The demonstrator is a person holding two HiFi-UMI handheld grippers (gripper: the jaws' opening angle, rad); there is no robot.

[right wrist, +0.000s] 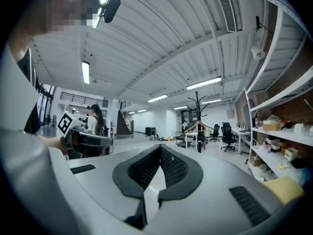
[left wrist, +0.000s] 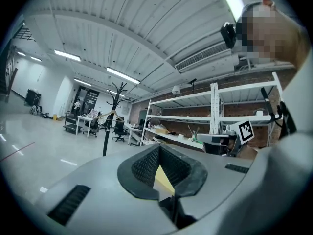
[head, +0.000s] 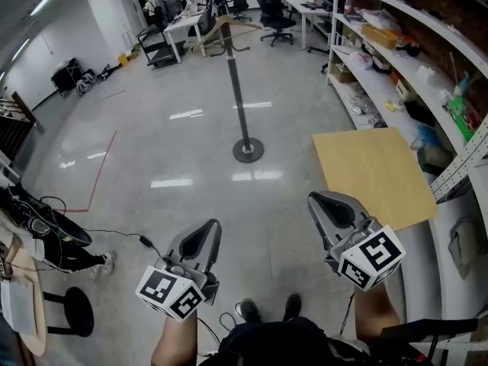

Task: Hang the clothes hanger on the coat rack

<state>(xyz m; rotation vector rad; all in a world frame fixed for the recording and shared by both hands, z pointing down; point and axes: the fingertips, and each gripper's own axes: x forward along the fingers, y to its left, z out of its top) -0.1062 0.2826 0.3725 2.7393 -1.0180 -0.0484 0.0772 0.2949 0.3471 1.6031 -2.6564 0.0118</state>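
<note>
Hanging high on the coat rack (head: 236,82), well across the floor from the person, the wooden clothes hanger (head: 221,27) looks to be in place already; the left hand-held gripper (head: 211,229) and the right hand-held gripper (head: 320,204) are held low by the body, each with its jaws pressed together on nothing; I judge the hanging done; any next move would mean walking over to check that the hook sits firmly.
</note>
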